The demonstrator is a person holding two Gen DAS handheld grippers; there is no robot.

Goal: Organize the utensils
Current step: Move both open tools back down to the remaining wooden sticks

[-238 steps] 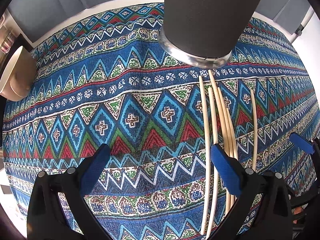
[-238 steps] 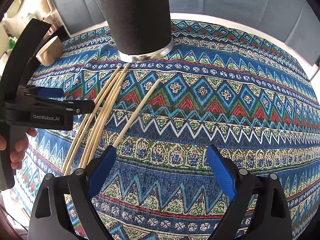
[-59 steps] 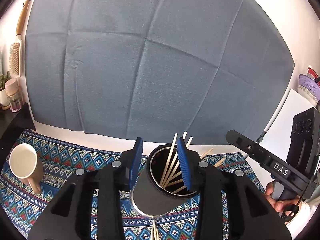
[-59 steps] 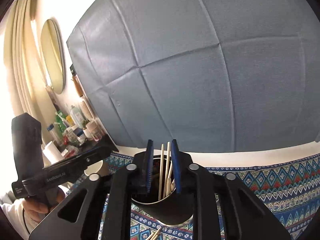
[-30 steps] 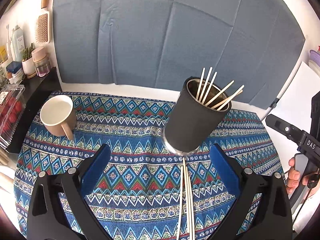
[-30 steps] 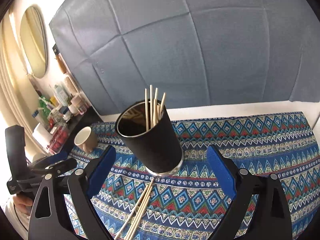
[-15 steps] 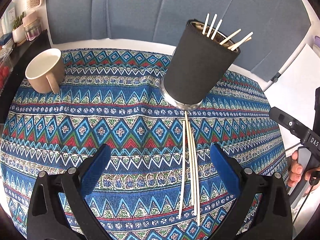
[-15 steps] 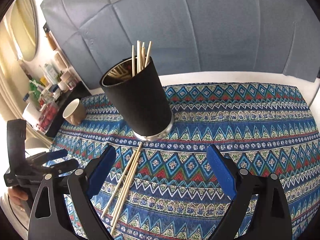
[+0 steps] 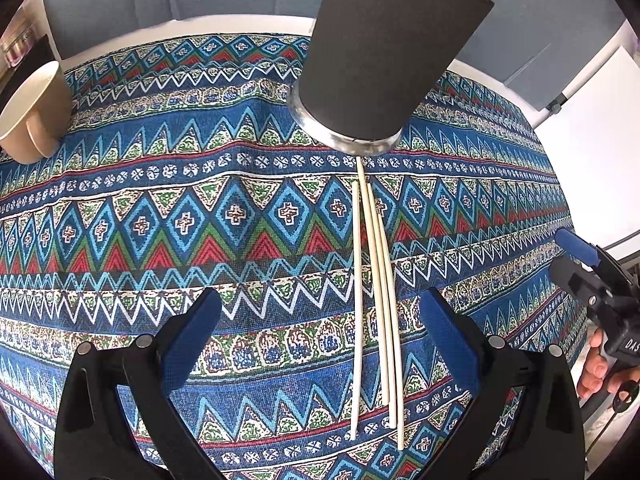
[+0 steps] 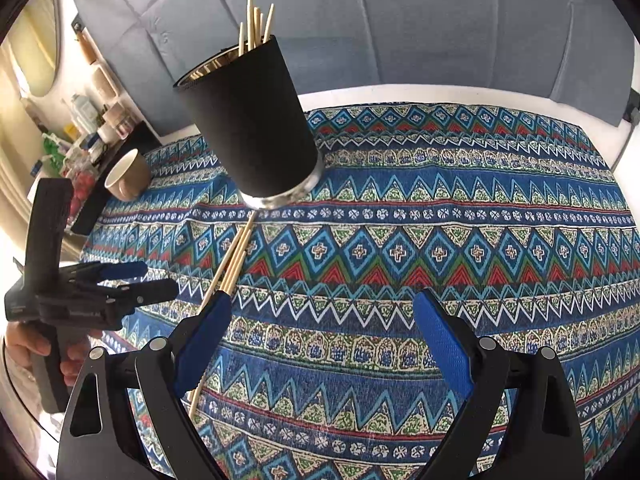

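Although the beige mug (image 9: pixel 34 116) at the far left was cut off by the frame edge in the left wrist view, its smooth rounded wall and handle could be made out on the surface (image 9: pixel 120 216), which wore a woven cloth of blue, red and green zigzags. The left tool (image 9: pixel 320 340) hung with its blue ribbed pads wide apart and nothing between them. Further right, four pale, thin wooden chopsticks (image 9: pixel 378 300) lay close together on the cloth, their far ends running up to the steel foot of the matte black holder (image 9: pixel 384 52); the holder's mouth was cropped there, with only a few stick tips showing. In the right wrist view, the sticks in the holder (image 10: pixel 256 24) leaned above the rim, and the loose ones passed behind the right tool's left pad. The right tool (image 10: pixel 322 344) was likewise spread and empty.
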